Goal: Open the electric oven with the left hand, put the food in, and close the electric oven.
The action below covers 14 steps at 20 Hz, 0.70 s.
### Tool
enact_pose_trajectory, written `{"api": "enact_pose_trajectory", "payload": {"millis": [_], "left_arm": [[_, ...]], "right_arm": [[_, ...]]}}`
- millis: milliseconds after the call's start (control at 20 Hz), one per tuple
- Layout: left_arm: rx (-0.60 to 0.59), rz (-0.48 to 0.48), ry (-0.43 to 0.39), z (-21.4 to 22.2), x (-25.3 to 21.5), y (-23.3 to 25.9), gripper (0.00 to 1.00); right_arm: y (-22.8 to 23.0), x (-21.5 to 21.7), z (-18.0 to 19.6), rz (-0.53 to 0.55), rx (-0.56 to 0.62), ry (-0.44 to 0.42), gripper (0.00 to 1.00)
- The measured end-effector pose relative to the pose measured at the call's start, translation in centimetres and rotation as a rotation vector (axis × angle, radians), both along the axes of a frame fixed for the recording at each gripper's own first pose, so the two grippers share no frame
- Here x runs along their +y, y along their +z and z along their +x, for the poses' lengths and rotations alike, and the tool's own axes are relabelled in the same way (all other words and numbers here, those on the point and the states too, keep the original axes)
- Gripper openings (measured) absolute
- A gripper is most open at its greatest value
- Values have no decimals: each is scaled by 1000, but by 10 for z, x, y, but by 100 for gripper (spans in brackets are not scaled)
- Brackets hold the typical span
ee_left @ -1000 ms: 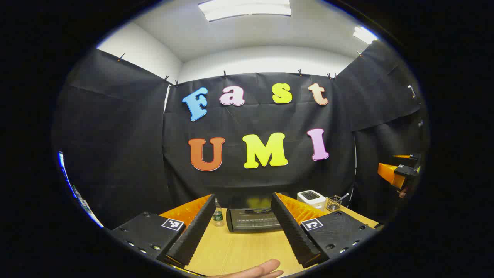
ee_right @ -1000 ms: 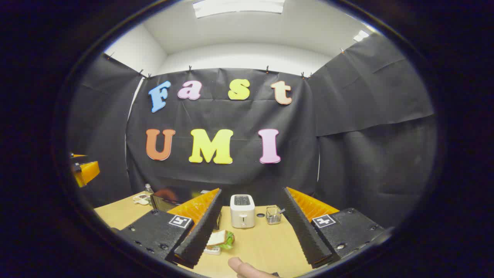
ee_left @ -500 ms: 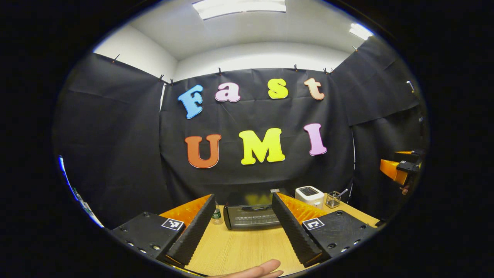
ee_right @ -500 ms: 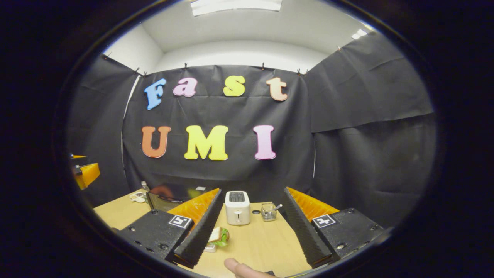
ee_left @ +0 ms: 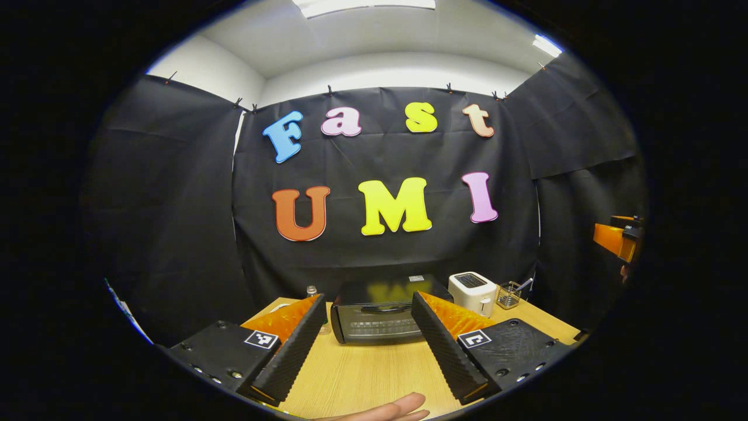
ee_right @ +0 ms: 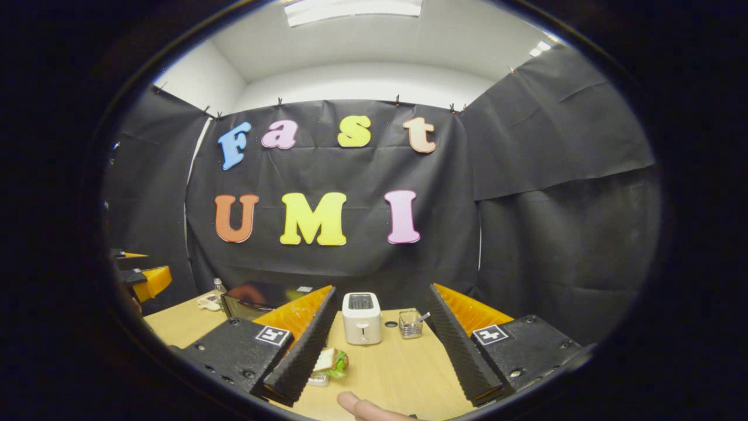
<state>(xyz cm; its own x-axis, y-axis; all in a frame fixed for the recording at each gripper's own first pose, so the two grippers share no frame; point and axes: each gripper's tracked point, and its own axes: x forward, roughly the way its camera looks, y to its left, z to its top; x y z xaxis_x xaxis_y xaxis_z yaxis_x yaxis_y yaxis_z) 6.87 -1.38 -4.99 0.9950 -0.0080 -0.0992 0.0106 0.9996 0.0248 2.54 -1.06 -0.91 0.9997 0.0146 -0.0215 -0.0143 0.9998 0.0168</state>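
Observation:
A black electric oven (ee_left: 380, 316) stands at the back of the wooden table (ee_left: 362, 380), its glass door shut. My left gripper (ee_left: 365, 351) is open, held above the table in front of the oven and well short of it. In the right gripper view the oven (ee_right: 257, 298) sits at the left. A sandwich (ee_right: 332, 362) lies on a small plate on the table, just beside the left finger of my open right gripper (ee_right: 377, 359). The right gripper (ee_left: 616, 240) also shows at the right edge of the left gripper view, and the left gripper (ee_right: 143, 278) at the left edge of the right gripper view.
A white toaster (ee_left: 472, 292) (ee_right: 362, 317) stands right of the oven, with a small wire holder (ee_left: 508, 295) (ee_right: 410, 324) beside it. A bottle (ee_right: 218, 287) and a small dish (ee_right: 209, 301) sit left of the oven. A person's fingertip (ee_left: 403, 406) (ee_right: 356, 404) shows at the bottom.
The left gripper has moved toward the oven and tilted down, so the oven looks bigger and higher in its view. The right gripper has shifted only slightly. Both stay open.

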Motion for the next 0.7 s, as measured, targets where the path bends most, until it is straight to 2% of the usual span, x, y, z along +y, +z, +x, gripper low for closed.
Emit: {"api": "enact_pose_trajectory", "payload": {"millis": [150,400,450,500,650,700], "left_arm": [[42,-6,13,36,2,-11,96],[129,-76,13,113,-5,-42,96],[151,-82,14,128,-6,-51,96],[177,-82,12,144,-6,-60,96],[243,-64,2,181,-13,-89,96],[264,-62,-1,191,-15,-99,96]], "right_arm": [[4,7,17,0,3,31,98],[-6,18,43,34,64,113,99],[-1,15,48,36,59,115,98],[3,10,53,33,47,109,90],[12,-3,61,25,14,76,90],[14,-5,61,23,6,72,99]]}}
